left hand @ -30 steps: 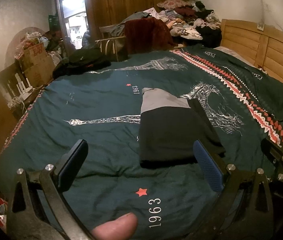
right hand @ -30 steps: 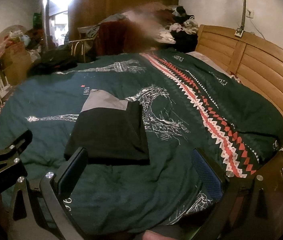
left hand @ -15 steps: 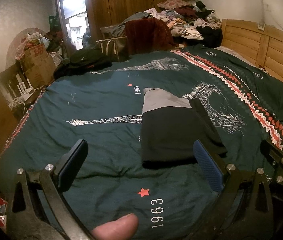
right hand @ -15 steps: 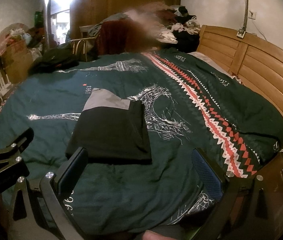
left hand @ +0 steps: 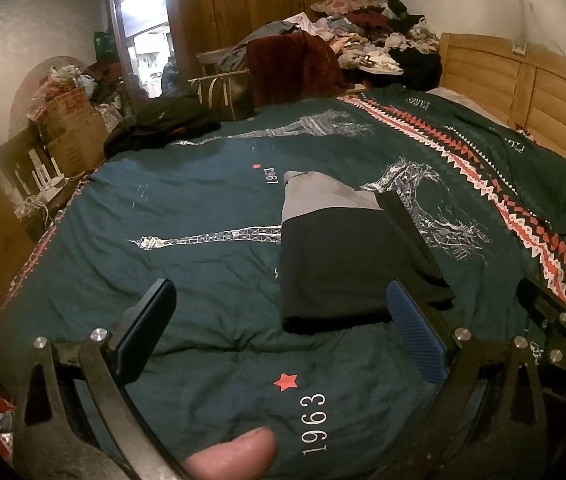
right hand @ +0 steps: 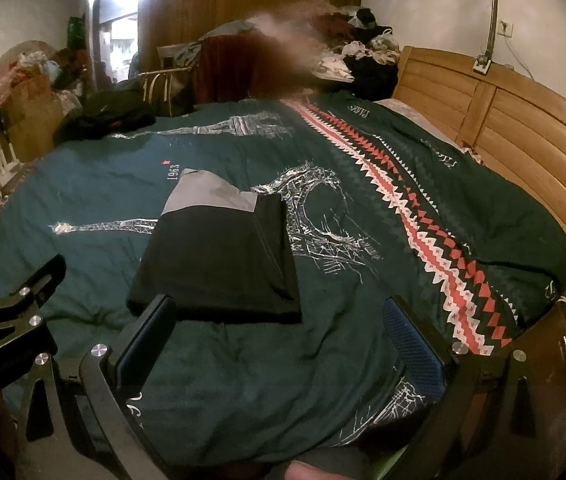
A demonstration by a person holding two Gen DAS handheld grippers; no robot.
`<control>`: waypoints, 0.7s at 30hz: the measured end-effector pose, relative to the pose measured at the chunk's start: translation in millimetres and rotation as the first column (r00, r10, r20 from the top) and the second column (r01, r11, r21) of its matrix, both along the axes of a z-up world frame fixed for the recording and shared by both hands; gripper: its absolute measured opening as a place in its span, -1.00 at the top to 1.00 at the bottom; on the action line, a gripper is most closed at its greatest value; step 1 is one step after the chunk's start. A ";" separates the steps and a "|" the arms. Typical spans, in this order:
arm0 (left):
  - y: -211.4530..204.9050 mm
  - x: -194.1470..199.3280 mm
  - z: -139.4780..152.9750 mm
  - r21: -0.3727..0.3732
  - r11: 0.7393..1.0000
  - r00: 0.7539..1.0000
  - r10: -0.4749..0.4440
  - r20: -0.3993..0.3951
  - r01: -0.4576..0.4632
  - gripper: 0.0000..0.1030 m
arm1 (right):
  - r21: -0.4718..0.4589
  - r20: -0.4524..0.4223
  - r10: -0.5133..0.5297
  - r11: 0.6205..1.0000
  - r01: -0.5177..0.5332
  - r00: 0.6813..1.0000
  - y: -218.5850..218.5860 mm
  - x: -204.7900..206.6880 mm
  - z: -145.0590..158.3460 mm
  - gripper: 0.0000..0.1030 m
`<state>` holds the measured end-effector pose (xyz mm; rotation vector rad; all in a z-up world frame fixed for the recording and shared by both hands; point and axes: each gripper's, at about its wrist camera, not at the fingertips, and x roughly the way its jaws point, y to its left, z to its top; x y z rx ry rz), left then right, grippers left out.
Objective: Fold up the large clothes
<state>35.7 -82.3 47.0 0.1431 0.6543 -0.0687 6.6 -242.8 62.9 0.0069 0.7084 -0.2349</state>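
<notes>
A folded black and grey garment (left hand: 343,256) lies flat on the dark green bedspread (left hand: 203,208), near the middle of the bed. It also shows in the right wrist view (right hand: 219,252). My left gripper (left hand: 279,332) is open and empty, held above the bed's near edge, just short of the garment. My right gripper (right hand: 279,340) is open and empty, also short of the garment's near edge. Part of the right gripper (left hand: 551,320) shows at the right of the left wrist view, and the left gripper (right hand: 7,312) at the left of the right wrist view.
A wooden headboard (right hand: 523,128) runs along the right. A heap of clothes (left hand: 363,40) lies beyond the far end of the bed. A black bag (left hand: 167,124) sits at the far left corner. Boxes and clutter (left hand: 67,120) stand at the left.
Both grippers have drawn back and risen very slightly; the garment looks a bit farther off. Nothing was taken or let go.
</notes>
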 end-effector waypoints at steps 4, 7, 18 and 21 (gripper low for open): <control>-2.4 1.7 -7.6 0.008 1.000 1.000 -0.002 -0.021 0.002 -1.00 | 0.004 -0.009 -0.001 1.000 0.001 1.000 -2.0 -1.7 -6.2 -1.00; -3.7 0.4 -9.6 0.010 1.000 1.000 -0.009 -0.024 0.009 -1.00 | 0.009 -0.031 -0.001 1.000 0.001 1.000 -3.0 -0.7 -13.3 -1.00; -6.1 1.7 -8.9 0.009 1.000 1.000 -0.012 -0.028 0.012 -1.00 | 0.015 -0.037 -0.004 1.000 0.004 0.999 -1.6 -1.8 -17.4 -1.00; -6.0 1.7 -9.0 0.011 1.000 1.000 -0.013 -0.027 0.013 -1.00 | 0.014 -0.035 -0.003 1.000 0.003 0.999 -1.7 -1.6 -17.1 -1.00</control>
